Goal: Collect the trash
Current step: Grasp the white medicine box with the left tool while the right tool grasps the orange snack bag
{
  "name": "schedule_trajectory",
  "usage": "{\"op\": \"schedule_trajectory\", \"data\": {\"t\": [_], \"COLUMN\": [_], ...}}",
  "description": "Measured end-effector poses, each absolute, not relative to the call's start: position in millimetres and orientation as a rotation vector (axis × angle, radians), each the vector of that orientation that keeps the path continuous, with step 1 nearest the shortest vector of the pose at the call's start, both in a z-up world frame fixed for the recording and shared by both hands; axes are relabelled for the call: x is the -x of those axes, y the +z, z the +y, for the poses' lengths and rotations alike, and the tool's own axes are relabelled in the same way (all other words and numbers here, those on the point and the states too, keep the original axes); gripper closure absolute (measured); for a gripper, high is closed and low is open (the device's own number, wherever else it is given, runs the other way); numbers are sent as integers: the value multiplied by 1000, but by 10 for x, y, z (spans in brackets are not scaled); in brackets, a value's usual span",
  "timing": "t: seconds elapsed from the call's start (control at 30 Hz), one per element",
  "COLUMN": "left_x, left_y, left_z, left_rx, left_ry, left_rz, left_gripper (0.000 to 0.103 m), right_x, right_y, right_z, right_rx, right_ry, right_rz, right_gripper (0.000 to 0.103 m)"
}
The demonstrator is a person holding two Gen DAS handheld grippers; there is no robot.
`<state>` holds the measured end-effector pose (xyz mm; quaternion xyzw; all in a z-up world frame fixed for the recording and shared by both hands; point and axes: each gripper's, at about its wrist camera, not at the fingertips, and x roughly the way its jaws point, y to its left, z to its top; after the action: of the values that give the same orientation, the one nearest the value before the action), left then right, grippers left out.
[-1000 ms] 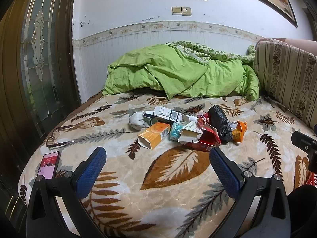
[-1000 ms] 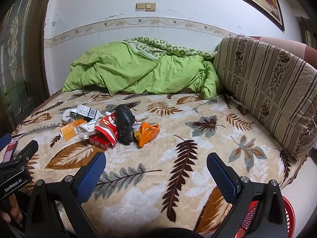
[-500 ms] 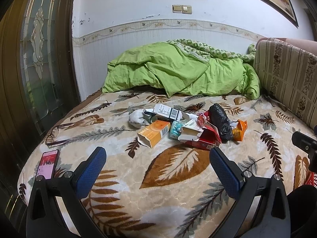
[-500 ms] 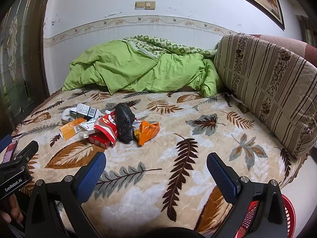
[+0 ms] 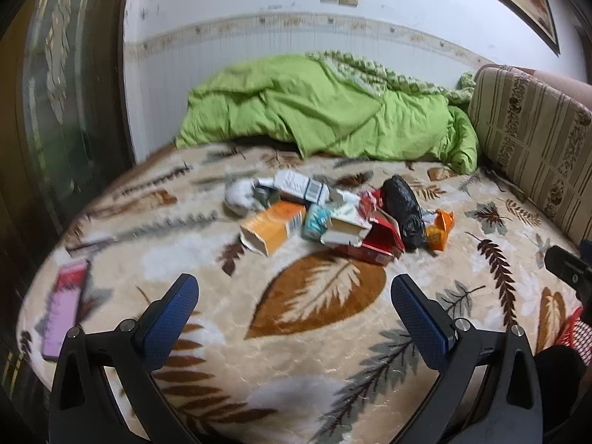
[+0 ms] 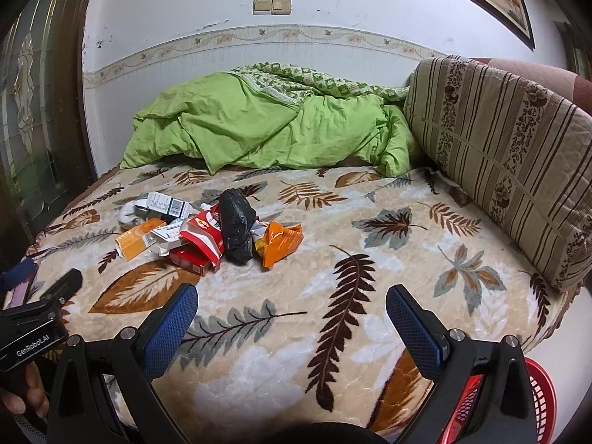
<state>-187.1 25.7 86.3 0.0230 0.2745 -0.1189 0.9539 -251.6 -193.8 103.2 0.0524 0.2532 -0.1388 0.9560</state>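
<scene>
Blue-padded fingers of the left gripper (image 5: 294,296) stand wide apart with nothing between them, low over the near edge of the leaf-patterned blanket (image 5: 314,333); the right gripper (image 6: 292,305) is spread just as wide and also empty. Both point toward the trash pile (image 5: 333,218), which lies mid-bed, at about 12 o'clock from the left claw and about 11 o'clock from the right one, well apart from both.

Only the left wrist view shows the phone (image 5: 64,307) lying flat at 9 o'clock near the bed's edge, though that view is blurred. Only the right wrist view shows clearly the red basket (image 6: 536,403) at 4 o'clock below the bed's corner, and a hand (image 6: 22,396) at the lower left gripping the other tool.

In the pile, an orange box (image 6: 135,242) sits leftmost, a black bag (image 6: 236,227) leans against red cartons (image 6: 199,248), and an orange wrapper (image 6: 279,242) lies just beside the bag's right. A green quilt (image 6: 266,129) is heaped at the far end.
</scene>
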Motion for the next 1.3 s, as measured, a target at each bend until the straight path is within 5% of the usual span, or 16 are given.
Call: {"op": "schedule_trajectory", "data": {"t": [0.17,0.33,0.8,0.87,1.3], "left_x": [1562,1100,401,285,770], "left_y": [782,751,711,651,608], "left_z": [256,144,-699,-702,-337], "left_rx": [36,101,-276,-269,-121], "left_ry": [-315,-382,-464,-458,-483], "left_rz": [706,827,870,898,907], "left_gripper": [1,31,39,48,50], "right_x": [2489,2466,2420,2419,2240], "right_y": [1038,1046,1014,1013,990], "right_z": [-1944,-1990,-2197,-2208,-2235], "right_rx": [-117,-136,-244,-251,-280], "right_ry": [-261,-251,-234,-231,-145], "right_rz": [528,536,570,570,629], "right_gripper": [1,1,1,1,1]}}
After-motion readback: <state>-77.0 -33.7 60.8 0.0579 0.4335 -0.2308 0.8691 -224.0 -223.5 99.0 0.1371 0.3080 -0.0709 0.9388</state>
